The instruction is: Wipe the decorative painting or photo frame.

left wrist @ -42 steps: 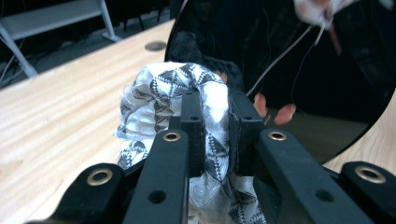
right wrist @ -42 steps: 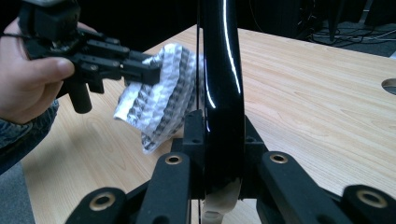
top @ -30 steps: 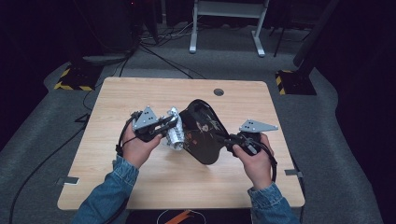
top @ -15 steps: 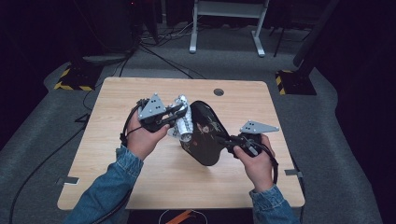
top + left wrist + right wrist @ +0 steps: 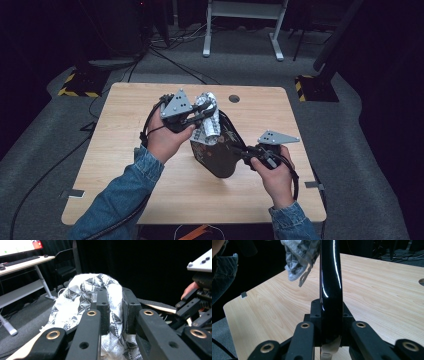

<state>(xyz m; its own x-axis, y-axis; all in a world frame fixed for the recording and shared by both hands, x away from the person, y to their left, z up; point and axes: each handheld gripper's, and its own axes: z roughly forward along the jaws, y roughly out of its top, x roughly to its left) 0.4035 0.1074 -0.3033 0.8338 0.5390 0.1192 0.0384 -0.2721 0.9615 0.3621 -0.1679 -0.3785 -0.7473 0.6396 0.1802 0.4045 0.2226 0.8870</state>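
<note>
Patterned cloth [image 5: 82,297] pinched in left claw [image 5: 115,307] above black bag [image 5: 220,150], its rim clamped by right claw [image 5: 331,322].

1. I see the wooden table [image 5: 150,200], pale and rounded at the corners, with a round cable hole [image 5: 233,99] near its far edge.
2. Grey carpet [image 5: 45,150] lies around it, crossed by black cables [image 5: 40,175].
3. Beyond the table stands a white desk frame [image 5: 242,30].
4. Two yellow-and-black striped bases [image 5: 77,87] flank the far corners.
5. In the left gripper view, a white desk [image 5: 22,262] carries a keyboard [image 5: 20,260].
</note>
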